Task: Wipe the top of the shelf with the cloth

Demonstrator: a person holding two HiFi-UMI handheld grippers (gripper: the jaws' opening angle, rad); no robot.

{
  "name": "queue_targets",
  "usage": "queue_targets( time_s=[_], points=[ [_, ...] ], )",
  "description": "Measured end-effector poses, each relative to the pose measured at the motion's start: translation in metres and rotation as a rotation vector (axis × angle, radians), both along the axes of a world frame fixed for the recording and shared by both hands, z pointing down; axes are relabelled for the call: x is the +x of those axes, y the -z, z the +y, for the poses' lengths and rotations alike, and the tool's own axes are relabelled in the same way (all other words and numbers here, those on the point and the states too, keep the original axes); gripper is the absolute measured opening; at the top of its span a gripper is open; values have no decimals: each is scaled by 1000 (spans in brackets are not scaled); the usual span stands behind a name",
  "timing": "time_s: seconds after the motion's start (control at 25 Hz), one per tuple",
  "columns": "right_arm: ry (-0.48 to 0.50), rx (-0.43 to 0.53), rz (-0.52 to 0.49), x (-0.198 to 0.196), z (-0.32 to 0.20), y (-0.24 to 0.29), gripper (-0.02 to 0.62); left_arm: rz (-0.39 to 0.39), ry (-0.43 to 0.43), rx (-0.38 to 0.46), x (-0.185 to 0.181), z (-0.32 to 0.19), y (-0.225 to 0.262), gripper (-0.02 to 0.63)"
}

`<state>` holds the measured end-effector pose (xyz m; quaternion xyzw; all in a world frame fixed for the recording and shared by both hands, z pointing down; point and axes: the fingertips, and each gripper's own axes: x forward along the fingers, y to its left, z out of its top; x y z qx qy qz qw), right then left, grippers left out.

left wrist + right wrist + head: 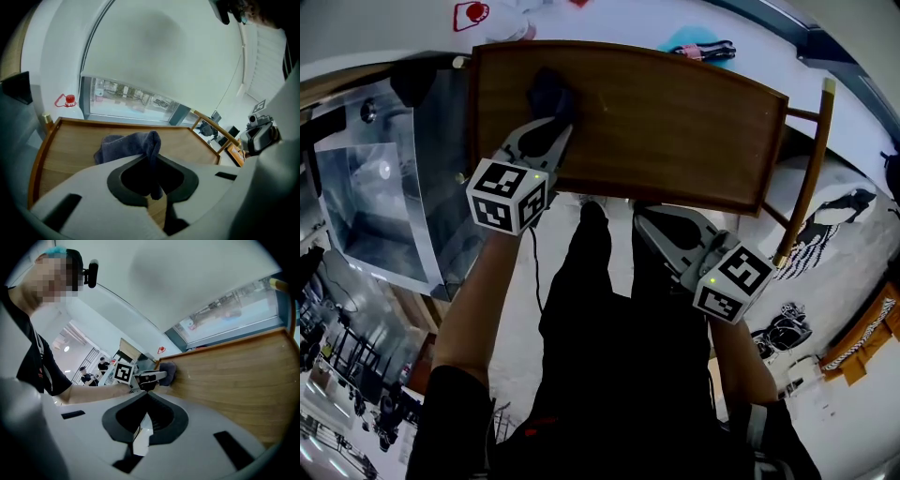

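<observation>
Pinched tight in the grey left gripper (151,158): a dark blue terry cloth (125,144), bunched just ahead on the brown wooden shelf top (70,145). Alongside, grey right gripper (146,395), jaws together on nothing. Likely mid-wipe; next, press and sweep rightward.

No lettering reads clearly; the red sign (472,14) looks too small to read.

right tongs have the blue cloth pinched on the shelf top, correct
No, the left tongs pinch the blue cloth on the shelf top, as the left gripper view shows. The right tongs are shut on nothing, by the right gripper view.
</observation>
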<state>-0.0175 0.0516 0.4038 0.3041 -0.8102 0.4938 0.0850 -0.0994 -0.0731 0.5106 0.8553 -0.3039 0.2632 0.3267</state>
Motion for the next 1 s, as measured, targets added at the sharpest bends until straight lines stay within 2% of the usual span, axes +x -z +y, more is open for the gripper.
queue_targets(
  time_s=[1.0],
  points=[
    [-181, 14, -10, 119, 37, 2, 5, 45, -202, -23, 167, 40, -6, 52]
  ],
)
